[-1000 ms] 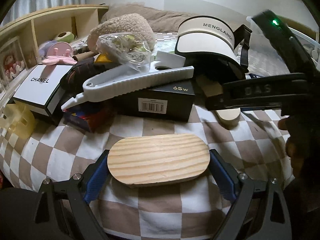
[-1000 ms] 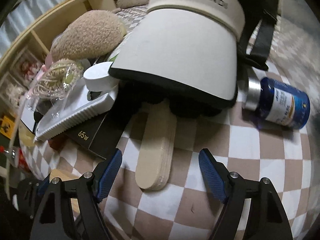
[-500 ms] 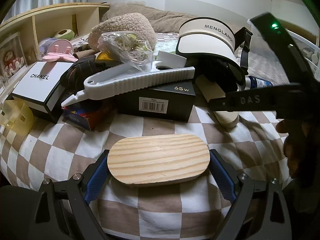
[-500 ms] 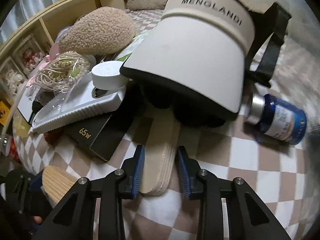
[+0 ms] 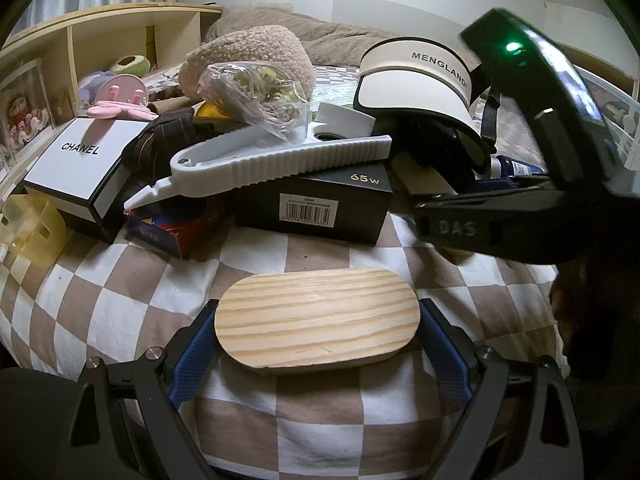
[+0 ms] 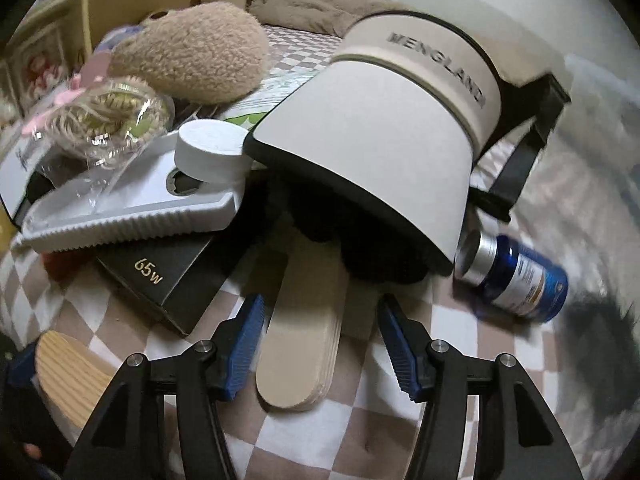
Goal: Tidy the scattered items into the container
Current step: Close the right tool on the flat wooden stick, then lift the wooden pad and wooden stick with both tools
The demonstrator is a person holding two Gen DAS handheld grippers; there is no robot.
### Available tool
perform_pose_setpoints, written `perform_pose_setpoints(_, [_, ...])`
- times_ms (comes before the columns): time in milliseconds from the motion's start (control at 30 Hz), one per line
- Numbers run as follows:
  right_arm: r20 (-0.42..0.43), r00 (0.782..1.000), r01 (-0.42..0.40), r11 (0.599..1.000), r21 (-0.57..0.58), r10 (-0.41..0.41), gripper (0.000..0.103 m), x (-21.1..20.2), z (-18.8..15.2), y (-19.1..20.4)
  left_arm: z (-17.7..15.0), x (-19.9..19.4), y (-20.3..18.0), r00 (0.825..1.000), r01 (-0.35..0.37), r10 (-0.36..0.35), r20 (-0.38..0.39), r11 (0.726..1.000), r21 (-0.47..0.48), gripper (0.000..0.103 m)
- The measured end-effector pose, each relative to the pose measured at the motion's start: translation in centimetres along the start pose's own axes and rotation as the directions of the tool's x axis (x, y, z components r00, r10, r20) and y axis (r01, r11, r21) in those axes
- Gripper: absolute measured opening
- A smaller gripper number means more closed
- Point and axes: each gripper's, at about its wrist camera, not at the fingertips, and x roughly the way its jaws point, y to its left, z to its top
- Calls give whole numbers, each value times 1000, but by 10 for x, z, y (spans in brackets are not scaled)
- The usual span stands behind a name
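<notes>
My left gripper (image 5: 318, 314) is shut on a pale oval wooden board (image 5: 316, 328), one blue pad against each end, just above the checked bedcover (image 5: 320, 412). My right gripper (image 6: 320, 308) straddles a flat, layered wooden handle (image 6: 304, 336) lying on the cover. Its jaws are opening, with a gap between each pad and the wood. The handle's far end disappears under a dark object below the white MENGLANDI visor (image 6: 380, 140). In the right wrist view the oval board (image 6: 68, 376) shows at lower left.
A pile lies behind: a black 65w box (image 5: 316, 204), a white ribbed plastic tool (image 5: 280, 160), a bag of cords (image 5: 256, 92), a beige plush (image 5: 248, 56) and a CHANEL box (image 5: 76, 164). A blue bottle (image 6: 516, 280) lies right of the visor. A clear bin (image 5: 616, 120) stands far right.
The right gripper's jaws narrowed close around the wooden handle, then spread again, and the gripper rolled a little. The left gripper and its board have not moved.
</notes>
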Motion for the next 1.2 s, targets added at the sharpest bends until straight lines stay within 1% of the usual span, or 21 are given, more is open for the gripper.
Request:
perform_pose_setpoints(67, [-22,1000,1,1000,1,-1,57,7,2,-1,0,0,0,1000,1,-1,0,1000,-1,95])
perform_pose_setpoints(100, [-29,1000,-11,1000,11,11,54,10,2,-3,0,0,0,1000,1,-1,-1,1000,-2,95])
perform_pose_setpoints(133, [-33,999,-35,999,24,36,48,12,2,-6,0,0,0,1000,2,-2,0,1000,-3,95])
perform_pose_setpoints(167, [-36,997,-68,997,42,69,40,12,2,-10,0,0,1,1000,5,-5,-1,1000,-7,95])
perform_pose_setpoints(300, [-43,985,-161,979,128,167,37,8,0,-28,0,0,2,1000,14,-14,-2,1000,-17,95])
perform_pose_setpoints(400, [-50,956,-273,939,208,289,37,-1,-7,-46,1,0,2,1000,17,-17,-1,1000,-18,95])
perform_pose_setpoints(433, [-55,949,-292,932,213,310,37,-4,-10,-49,1,0,2,1000,17,-17,-2,1000,-19,95])
perform_pose_setpoints(567, [-108,939,-298,930,215,325,37,-16,-28,-58,1,0,1,1000,12,-12,-4,1000,-17,95])
perform_pose_setpoints(633, [-120,931,-309,919,244,345,37,-24,-44,-76,1,1,0,1000,5,-5,-5,1000,-12,95])
perform_pose_setpoints(667, [-118,929,-312,915,255,350,37,-26,-46,-79,1,2,-1,1000,2,-2,-6,1000,-9,95])
perform_pose_setpoints(700, [-114,931,-308,915,261,346,37,-29,-47,-81,1,3,-1,1000,0,0,-7,1000,-8,95])
perform_pose_setpoints(733, [-108,938,-292,921,258,328,38,-32,-47,-81,2,4,-1,1000,-5,5,-10,1000,-5,95])
perform_pose_setpoints(800, [-103,952,-261,938,229,290,43,-32,-45,-76,1,5,-2,1000,-14,14,-13,1000,4,95])
perform_pose_setpoints(833, [-105,956,-247,946,212,273,49,-29,-44,-71,1,6,-3,1000,-18,18,-13,1000,10,95])
perform_pose_setpoints(867, [-107,961,-233,953,194,256,49,-25,-47,-68,1,6,-3,1000,-22,22,-12,1000,15,95])
perform_pose_setpoints(933, [-115,970,-196,969,148,214,49,-22,-46,-55,0,6,-4,999,-33,33,-11,999,26,95])
perform_pose_setpoints(1000, [-117,975,-175,977,121,190,49,-21,-43,-45,0,7,-6,999,-47,47,-10,998,36,95])
perform_pose_setpoints(1133, [-116,981,-147,984,99,158,49,-16,-37,-45,0,9,-9,997,-72,73,-6,996,56,95])
perform_pose_setpoints(1200, [-114,981,-146,984,106,158,49,-13,-36,-48,1,10,-9,997,-76,77,-6,996,52,94])
